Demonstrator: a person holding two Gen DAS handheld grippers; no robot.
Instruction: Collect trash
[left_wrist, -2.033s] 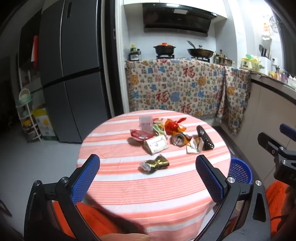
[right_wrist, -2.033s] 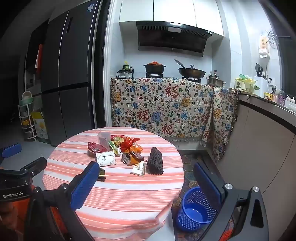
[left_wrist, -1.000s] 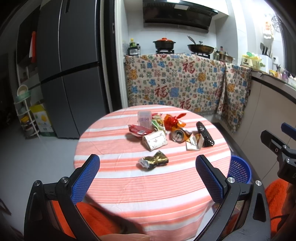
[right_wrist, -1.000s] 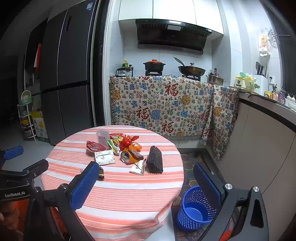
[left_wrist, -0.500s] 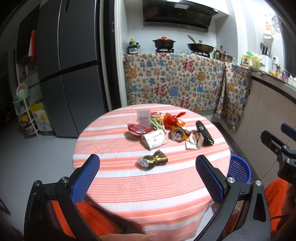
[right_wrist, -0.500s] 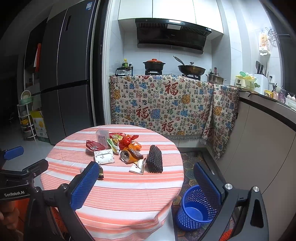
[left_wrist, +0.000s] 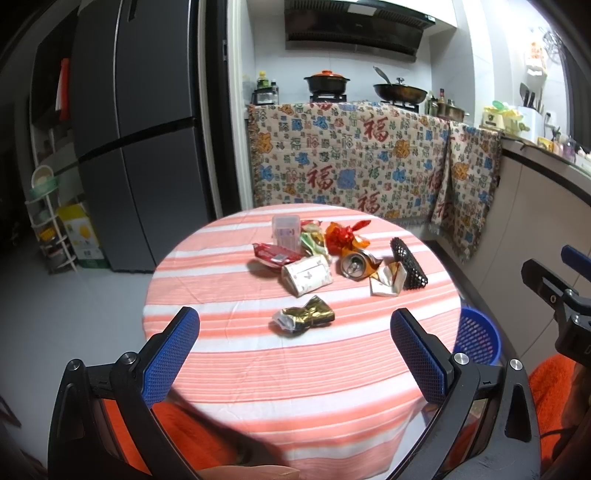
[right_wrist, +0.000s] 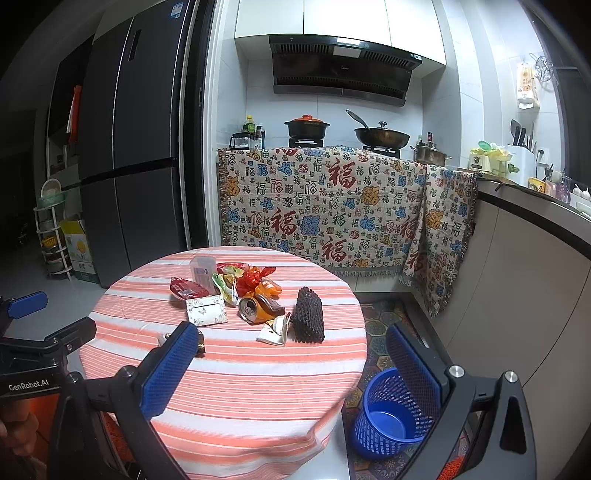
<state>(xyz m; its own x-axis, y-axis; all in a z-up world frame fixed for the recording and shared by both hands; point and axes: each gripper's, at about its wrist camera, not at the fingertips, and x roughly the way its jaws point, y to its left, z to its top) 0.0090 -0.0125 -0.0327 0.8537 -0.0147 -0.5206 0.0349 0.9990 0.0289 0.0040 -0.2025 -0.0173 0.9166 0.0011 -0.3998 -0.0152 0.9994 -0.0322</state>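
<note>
We held both hand-held grippers — left (left_wrist: 294, 328) and right (right_wrist: 291, 354) — open and empty short of the table (left_wrist: 314, 369), its trash (left_wrist: 303, 316) uncollected, the bin (right_wrist: 388, 417) alongside.

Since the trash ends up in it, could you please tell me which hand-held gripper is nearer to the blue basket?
Right. The right hand-held gripper hangs just above and beside the blue basket; the left hand-held gripper is further off, over the table's near edge.

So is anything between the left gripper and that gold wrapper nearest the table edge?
Nothing visible: the gold wrapper lies alone on bare striped cloth ahead of the open left gripper; the other trash sits behind it.
</note>
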